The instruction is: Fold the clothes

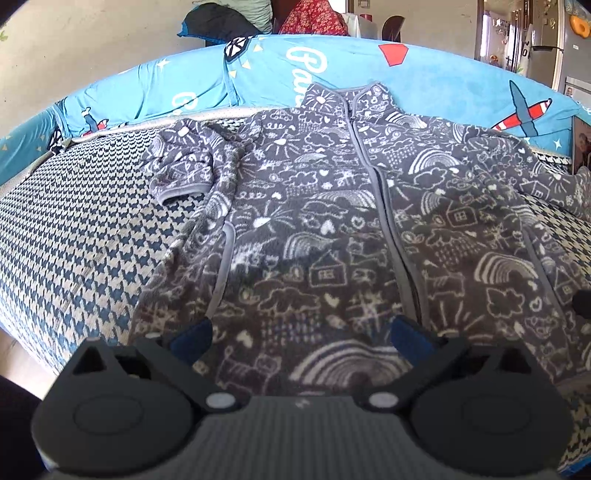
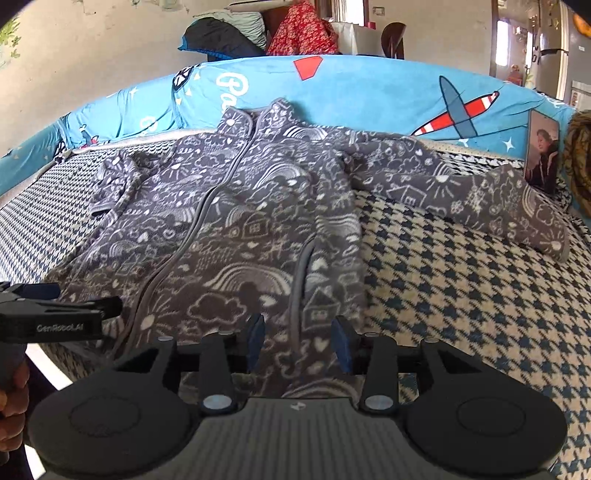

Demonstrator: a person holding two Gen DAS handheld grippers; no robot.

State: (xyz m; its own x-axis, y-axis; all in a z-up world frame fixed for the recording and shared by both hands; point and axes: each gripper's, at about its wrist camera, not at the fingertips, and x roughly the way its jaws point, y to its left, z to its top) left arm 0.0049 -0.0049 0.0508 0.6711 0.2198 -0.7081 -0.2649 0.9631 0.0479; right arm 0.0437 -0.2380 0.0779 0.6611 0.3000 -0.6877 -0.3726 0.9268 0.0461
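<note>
A grey fleece jacket [image 1: 314, 229] with white doodle print lies zip-up and flat on a houndstooth bed cover [image 1: 81, 229]. One sleeve [image 1: 184, 166] is bunched up beside the body. The other sleeve [image 2: 480, 199] stretches out to the right. My left gripper [image 1: 303, 336] is open wide above the jacket's lower hem, nothing between its blue pads. My right gripper [image 2: 298, 341] hovers over the hem near the jacket's right edge [image 2: 358, 258], its jaws apart with the fabric lying below them, not pinched. The left gripper's black body [image 2: 51, 317] shows at the left of the right wrist view, held by a hand [image 2: 11, 398].
A blue aeroplane-print blanket [image 2: 369, 92] runs along the back of the bed cover [image 2: 461, 288]. A framed photo [image 2: 541, 155] leans at the far right. Piled clothes [image 2: 303, 33] sit behind the blanket. The bed's edge drops off at the near left [image 1: 22, 332].
</note>
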